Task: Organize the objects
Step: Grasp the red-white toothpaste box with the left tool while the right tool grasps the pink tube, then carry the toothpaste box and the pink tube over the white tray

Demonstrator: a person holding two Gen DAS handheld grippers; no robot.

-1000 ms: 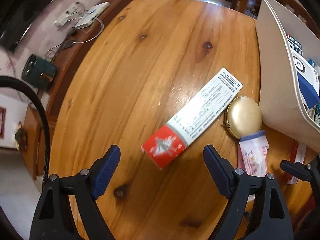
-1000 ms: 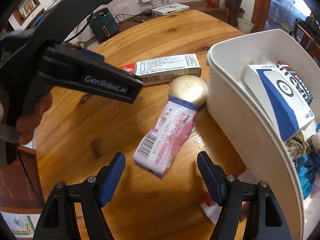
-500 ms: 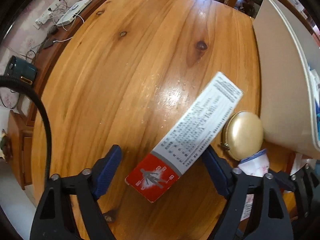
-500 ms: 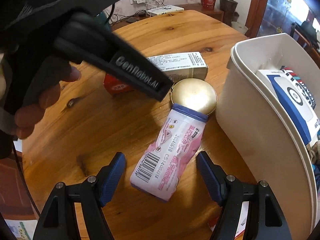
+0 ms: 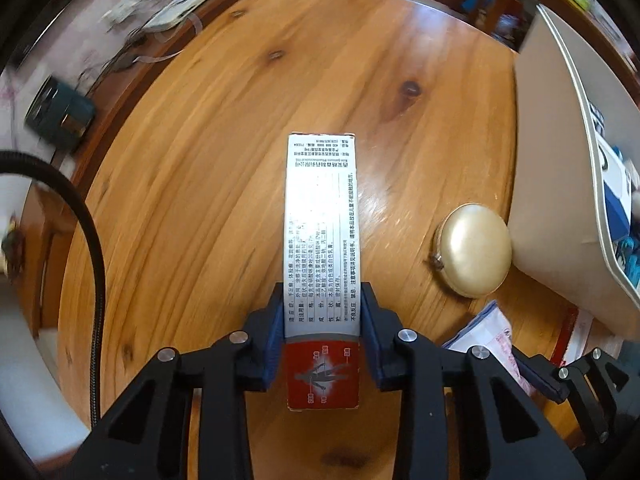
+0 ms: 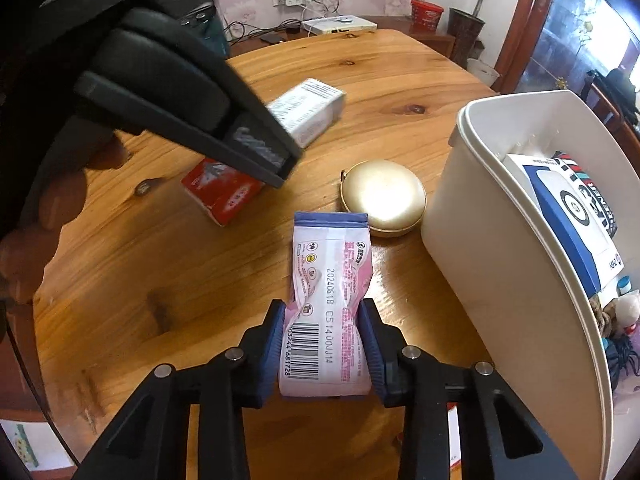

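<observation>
My left gripper [image 5: 322, 332] is shut on a long red and silver carton [image 5: 322, 240] that points away from me over the round wooden table [image 5: 240, 160]. The carton also shows in the right wrist view [image 6: 304, 112], partly behind the left gripper's body. My right gripper [image 6: 325, 344] is shut on a pink and white packet [image 6: 328, 292] with a barcode. The packet's corner shows in the left wrist view [image 5: 486, 336]. A white bin [image 6: 492, 272] stands at the right.
A round gold compact [image 6: 383, 198] lies on the table between the packet and the bin; it also shows in the left wrist view [image 5: 474, 256]. The bin holds a blue and white box [image 6: 568, 216] and several other items. A sideboard with cables runs behind the table.
Both grippers have closed: the left on the carton, the right on the packet. The carton has turned from a diagonal to point straight ahead between the left fingers.
</observation>
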